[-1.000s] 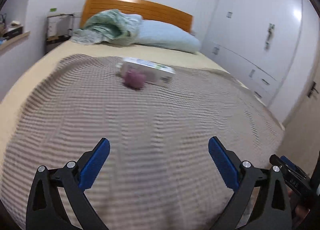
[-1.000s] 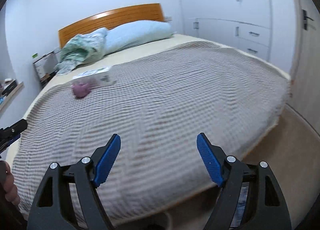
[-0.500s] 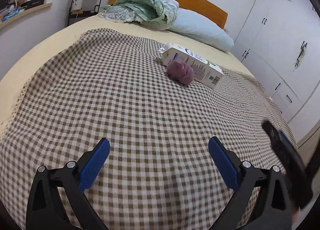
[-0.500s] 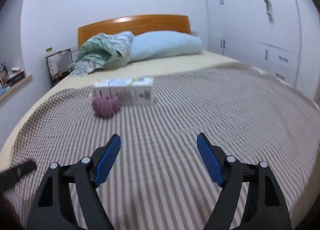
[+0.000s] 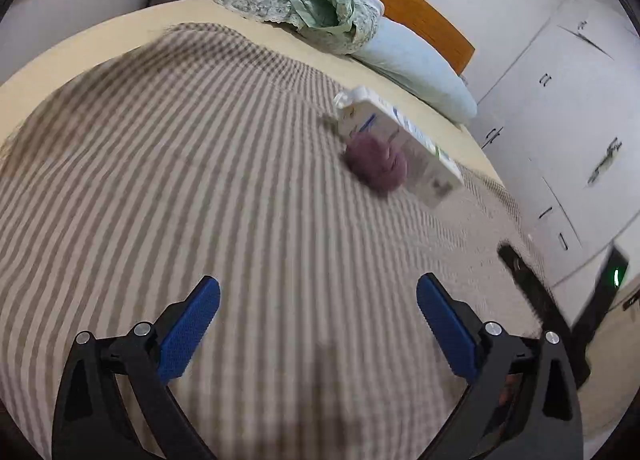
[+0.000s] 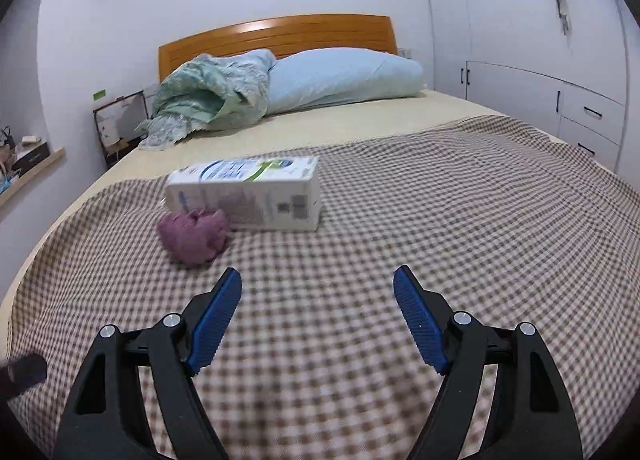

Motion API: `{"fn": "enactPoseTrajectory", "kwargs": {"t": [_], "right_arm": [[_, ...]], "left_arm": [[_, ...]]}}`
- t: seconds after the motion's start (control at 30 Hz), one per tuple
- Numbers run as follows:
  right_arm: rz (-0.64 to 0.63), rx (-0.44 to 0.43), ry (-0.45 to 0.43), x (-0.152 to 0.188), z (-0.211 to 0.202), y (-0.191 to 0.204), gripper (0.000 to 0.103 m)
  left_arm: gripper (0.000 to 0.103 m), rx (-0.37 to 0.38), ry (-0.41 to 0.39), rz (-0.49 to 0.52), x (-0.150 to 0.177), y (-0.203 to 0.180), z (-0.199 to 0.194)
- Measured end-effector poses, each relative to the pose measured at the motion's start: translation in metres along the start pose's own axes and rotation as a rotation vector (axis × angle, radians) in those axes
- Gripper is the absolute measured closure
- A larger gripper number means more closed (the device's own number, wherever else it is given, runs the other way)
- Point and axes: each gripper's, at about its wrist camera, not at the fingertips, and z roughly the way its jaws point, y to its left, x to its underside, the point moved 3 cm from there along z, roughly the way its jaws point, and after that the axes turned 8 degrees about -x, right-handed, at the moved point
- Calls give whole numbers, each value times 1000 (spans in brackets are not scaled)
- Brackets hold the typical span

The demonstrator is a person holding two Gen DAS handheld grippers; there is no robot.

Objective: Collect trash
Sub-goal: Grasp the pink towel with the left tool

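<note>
A white carton [image 6: 248,193] lies on its side on the checked bedspread [image 6: 440,220]. A crumpled purple wad [image 6: 194,235] rests against its near left side. Both also show blurred in the left wrist view, the carton [image 5: 404,144] behind the wad [image 5: 377,164]. My right gripper [image 6: 318,296] is open and empty, a short way in front of the wad and carton. My left gripper [image 5: 318,302] is open and empty over the bedspread [image 5: 200,180], farther from the trash. A dark part of the right gripper [image 5: 532,288] shows at the right of the left wrist view.
A green bundled quilt [image 6: 212,100] and a light blue pillow [image 6: 344,80] lie at the wooden headboard [image 6: 276,36]. A bedside rack [image 6: 118,128] and a shelf [image 6: 28,172] stand to the left. White wardrobes [image 6: 528,60] line the right wall.
Both grippers have moved forward over the bed toward the carton and wad, which now appear larger. The left view has tilted down and swung. Both stay open.
</note>
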Motion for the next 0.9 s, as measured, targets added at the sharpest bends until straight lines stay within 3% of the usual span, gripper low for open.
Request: {"fn": "enactPoseTrajectory", "kwargs": {"t": [0.07, 0.13, 0.2, 0.3, 0.33, 0.37, 0.4, 0.47, 0.53, 0.6, 0.67, 0.7, 0.73, 0.8, 0.9], "right_arm": [[56, -6, 9, -7, 3, -12, 28], [110, -13, 20, -7, 5, -21, 28], [156, -20, 41, -5, 9, -29, 28], [177, -29, 67, -3, 15, -30, 28], [177, -30, 75, -3, 17, -29, 28], [175, -36, 81, -2, 18, -27, 28], [170, -45, 86, -1, 18, -25, 28], [157, -59, 95, -1, 20, -21, 28], [147, -64, 103, 0, 23, -20, 28], [145, -67, 108, 1, 22, -22, 28], [161, -70, 109, 1, 21, -25, 28], [175, -74, 109, 1, 19, -28, 28], [187, -79, 111, 1, 18, -29, 28], [210, -85, 109, 2, 14, -32, 28], [198, -71, 118, 4, 10, -34, 28]], "left_arm": [[7, -26, -11, 17, -36, -17, 18], [7, 32, -10, 44, -68, -43, 35], [7, 19, 19, 85, -96, -71, 65], [7, -195, 76, 115, -125, -93, 124], [8, -207, 87, 93, -129, -96, 145], [15, -195, 114, 91, -127, -98, 156], [41, -187, 143, 101, -124, -100, 166], [59, -112, 133, 90, -110, -102, 159], [60, -96, 95, 161, -89, -105, 128], [60, -72, 84, 267, -44, -100, 84], [58, -33, 175, 357, 0, -87, 62], [48, -21, 219, 382, 20, -80, 54], [42, -29, 227, 383, 26, -75, 49], [28, -67, 168, 332, 30, -61, 33], [27, -71, 78, 291, 23, -57, 12]]}}
